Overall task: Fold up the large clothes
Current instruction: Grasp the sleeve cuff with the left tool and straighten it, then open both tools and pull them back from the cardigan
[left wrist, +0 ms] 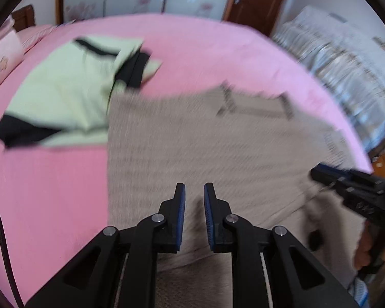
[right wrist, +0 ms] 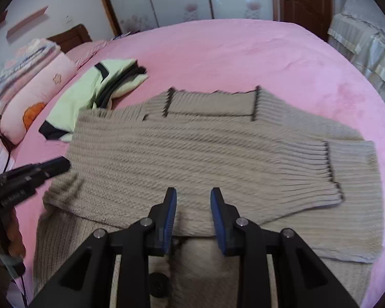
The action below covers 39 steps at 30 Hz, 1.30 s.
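Observation:
A large beige ribbed knit sweater (right wrist: 192,154) with dark trim lies spread on the pink bed (right wrist: 231,51), its sleeves folded across the body. It also shows, blurred, in the left wrist view (left wrist: 205,141). My left gripper (left wrist: 194,192) is open and empty just above the sweater's near part. My right gripper (right wrist: 193,197) is open and empty above the sweater's lower middle. The right gripper shows at the right edge of the left wrist view (left wrist: 346,182); the left gripper shows at the left of the right wrist view (right wrist: 38,172).
A folded light-green garment with black trim (right wrist: 95,95) lies at the sweater's upper left. Pink pillows and folded bedding (right wrist: 38,84) sit at the left. A covered piece of furniture (right wrist: 367,46) stands right of the bed; wardrobe doors and a wooden door behind.

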### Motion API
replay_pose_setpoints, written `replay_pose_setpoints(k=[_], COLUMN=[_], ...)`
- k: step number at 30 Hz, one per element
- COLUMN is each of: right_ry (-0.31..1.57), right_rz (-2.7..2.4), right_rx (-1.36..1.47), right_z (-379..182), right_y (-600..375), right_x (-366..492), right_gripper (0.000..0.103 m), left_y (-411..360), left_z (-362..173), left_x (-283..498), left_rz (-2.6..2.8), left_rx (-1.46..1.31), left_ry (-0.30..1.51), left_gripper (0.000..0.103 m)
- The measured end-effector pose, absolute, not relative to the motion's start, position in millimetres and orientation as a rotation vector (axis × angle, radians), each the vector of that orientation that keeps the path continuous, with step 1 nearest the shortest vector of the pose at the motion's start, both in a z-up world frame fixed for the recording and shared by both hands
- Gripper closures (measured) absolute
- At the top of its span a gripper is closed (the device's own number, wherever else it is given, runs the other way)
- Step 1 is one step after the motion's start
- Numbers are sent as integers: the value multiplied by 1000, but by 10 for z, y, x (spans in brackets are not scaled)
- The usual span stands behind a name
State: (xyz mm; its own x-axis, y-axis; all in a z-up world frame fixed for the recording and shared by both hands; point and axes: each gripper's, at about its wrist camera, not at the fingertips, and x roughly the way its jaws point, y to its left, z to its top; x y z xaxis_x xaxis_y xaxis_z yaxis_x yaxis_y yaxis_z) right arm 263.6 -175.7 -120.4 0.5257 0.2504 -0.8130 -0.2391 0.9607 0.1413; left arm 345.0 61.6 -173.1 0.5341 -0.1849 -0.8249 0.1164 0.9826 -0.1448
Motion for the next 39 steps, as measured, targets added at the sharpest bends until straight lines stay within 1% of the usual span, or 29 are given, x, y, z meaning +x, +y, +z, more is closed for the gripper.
replay_pose_setpoints(k=[2, 3, 7, 10, 13, 14, 15, 24, 25, 27, 28, 29, 30, 31, 32, 39], right_ry=[992, 988, 939, 949, 949, 949, 949, 963, 961, 951, 943, 935, 930, 923, 913, 831], right_rz=[250, 226, 50, -16, -44, -69, -80, -73, -70, -60, -54, -43, -36, -26, -14, 59], right_rx=[-32, -48, -116, -49, -14, -27, -30, 53, 63, 73, 72, 70, 68, 70, 75, 119], right_z=[-1342, -1373, -1393, -1445, -1460, -1470, -1490, -1390, -1356, -1252, -1202, -1128, -1072, -995, -907, -241], right_y=[-1780, -1831, -2274, -2742, -2963, -2981, -2983, -3041, -3049, -3045, -3025, -2995, -2967, -2941, -2930, -2845], right_x=[2683, 2689, 2696, 2731, 2716, 2706, 2702, 2686, 2661, 2605, 2575, 2536, 2517, 2482, 2440, 2126], right_gripper=[76, 76, 76, 76, 76, 74, 66, 65, 65, 65, 65, 65, 65, 65, 65, 65], left_y=[670, 741, 930, 957, 920, 914, 920, 908, 902, 884, 873, 859, 841, 830, 817, 688], left_z=[-1904, -1949, -1961, -1976, -1995, -1996, -2005, -1923, -1887, -1806, -1752, -1693, -1609, -1523, -1431, -780], left_x=[3446, 3425, 3389, 3382, 3384, 3391, 3392, 3413, 3420, 3414, 3403, 3388, 3358, 3321, 3282, 2997], left_rz=[-129, -132, -160, -175, -169, -168, -169, -167, -169, -159, -155, -150, -139, -124, -113, -131], left_rx=[-45, -51, -68, -65, -45, -44, -47, -52, -58, -64, -64, -61, -54, -45, -38, -7], left_ry=[1012, 1004, 990, 985, 978, 977, 976, 1005, 1013, 1026, 1027, 1024, 1015, 997, 974, 906], left_gripper=[94, 94, 98, 99, 99, 99, 99, 98, 96, 87, 73, 52, 40, 23, 19, 19])
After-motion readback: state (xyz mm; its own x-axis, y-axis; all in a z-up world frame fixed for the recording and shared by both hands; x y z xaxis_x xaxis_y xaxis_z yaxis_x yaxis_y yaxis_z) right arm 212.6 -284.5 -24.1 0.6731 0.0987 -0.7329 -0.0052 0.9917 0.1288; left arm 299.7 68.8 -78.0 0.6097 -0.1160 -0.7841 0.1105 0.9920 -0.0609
